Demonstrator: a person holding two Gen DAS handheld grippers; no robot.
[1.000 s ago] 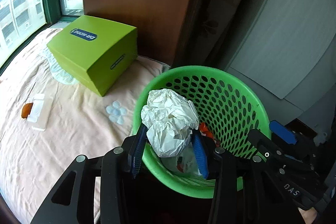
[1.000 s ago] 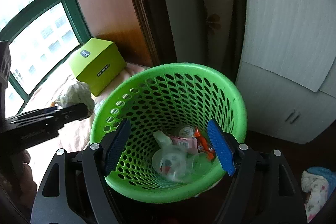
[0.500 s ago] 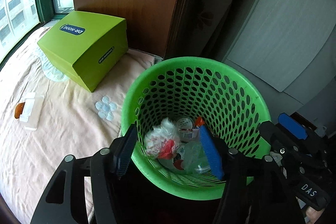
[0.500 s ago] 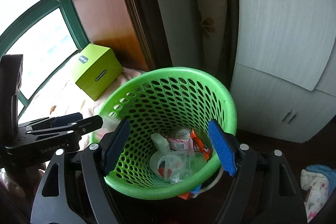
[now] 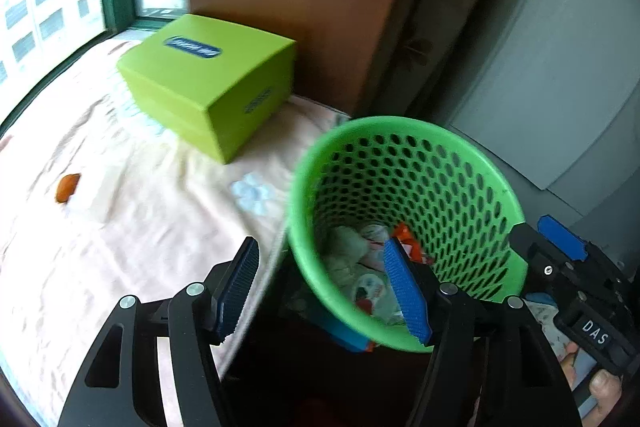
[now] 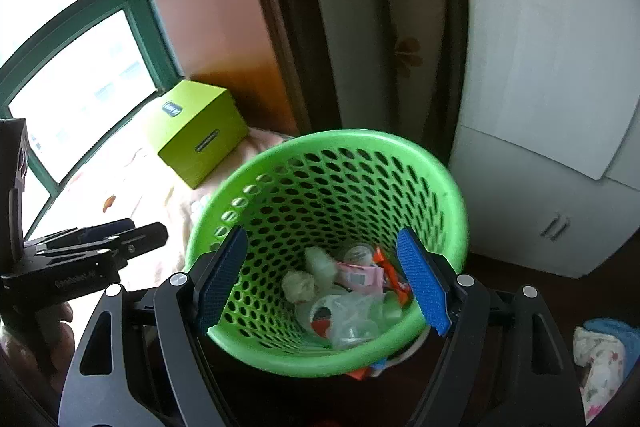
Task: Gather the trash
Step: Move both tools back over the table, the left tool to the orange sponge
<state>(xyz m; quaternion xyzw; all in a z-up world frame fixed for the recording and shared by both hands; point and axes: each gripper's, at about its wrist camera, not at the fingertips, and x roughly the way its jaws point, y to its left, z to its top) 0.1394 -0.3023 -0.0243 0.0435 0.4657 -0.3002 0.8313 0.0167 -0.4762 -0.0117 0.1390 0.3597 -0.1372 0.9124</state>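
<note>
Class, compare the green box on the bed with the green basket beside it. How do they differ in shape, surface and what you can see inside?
The box is rectangular with flat sides; the basket is round and widens toward its rim. The box has solid walls with dark blue labels; the basket's wall is full of holes. The box is closed, its contents hidden; the basket is open-topped, with wrappers, crumpled paper and clear plastic inside. Both are bright green.

Crumpled trash (image 6: 340,291) inside green perforated basket (image 6: 400,151)
</note>
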